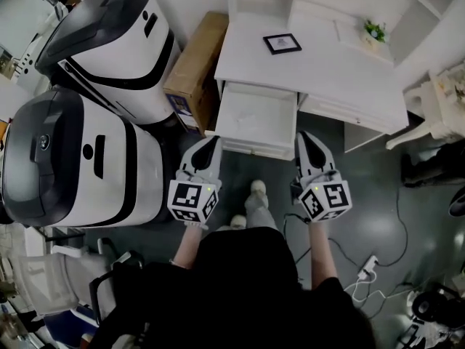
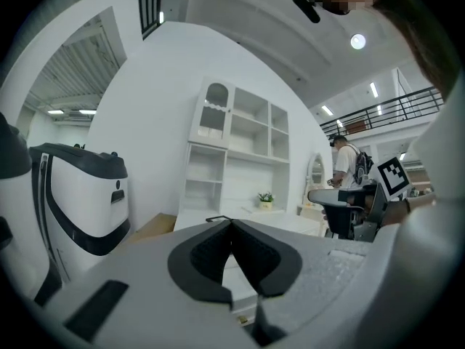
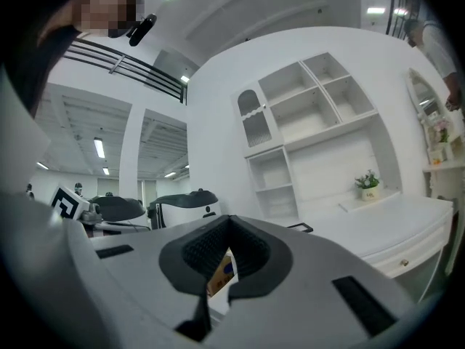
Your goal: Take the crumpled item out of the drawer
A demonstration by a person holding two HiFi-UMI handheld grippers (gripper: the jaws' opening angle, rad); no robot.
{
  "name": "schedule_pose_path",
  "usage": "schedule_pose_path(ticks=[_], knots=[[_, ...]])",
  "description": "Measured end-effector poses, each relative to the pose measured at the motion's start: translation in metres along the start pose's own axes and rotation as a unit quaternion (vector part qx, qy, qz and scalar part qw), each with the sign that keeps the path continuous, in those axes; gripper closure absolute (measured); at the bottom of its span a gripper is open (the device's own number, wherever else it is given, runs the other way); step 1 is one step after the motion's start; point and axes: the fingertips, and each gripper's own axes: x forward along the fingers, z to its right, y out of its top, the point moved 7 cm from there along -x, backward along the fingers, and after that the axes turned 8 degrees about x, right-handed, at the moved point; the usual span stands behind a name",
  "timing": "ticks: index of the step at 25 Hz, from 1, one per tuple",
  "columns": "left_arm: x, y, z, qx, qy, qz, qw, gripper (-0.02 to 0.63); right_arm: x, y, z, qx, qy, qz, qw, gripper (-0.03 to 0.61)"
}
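Note:
The white drawer (image 1: 254,116) stands pulled out from the white desk (image 1: 327,67). Its inside looks pale, and I can make out no crumpled item in it from the head view. My left gripper (image 1: 211,141) hovers just in front of the drawer's left front corner, jaws together with nothing between them. My right gripper (image 1: 304,136) hangs off the drawer's right front corner, also shut and empty. In the left gripper view the left gripper (image 2: 232,222) has its pads meeting at the tip. The right gripper (image 3: 229,219) looks the same in its own view.
Two big white-and-black machines (image 1: 116,46) (image 1: 73,158) crowd the left. A cardboard box (image 1: 195,67) lies between them and the desk. A framed picture (image 1: 282,43) and a small plant (image 1: 375,30) sit on the desk. Cables (image 1: 378,267) trail on the dark floor at right.

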Motion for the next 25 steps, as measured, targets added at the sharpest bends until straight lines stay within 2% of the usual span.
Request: schedule_pose_path(ticks=[12, 18, 25], knots=[[0.107, -0.033, -0.02, -0.053, 0.047, -0.07, 0.9951, 0.617, 0.12, -0.017, 0.078, 0.017, 0.081, -0.094, 0.992, 0.588], [0.145, -0.059, -0.027, -0.08, 0.051, -0.105, 0.99, 0.617, 0.173, -0.053, 0.097, 0.037, 0.133, -0.172, 0.975, 0.588], [0.176, -0.087, -0.038, -0.099, 0.048, -0.141, 0.9839, 0.617, 0.215, -0.103, 0.106, 0.059, 0.146, -0.241, 0.958, 0.588]])
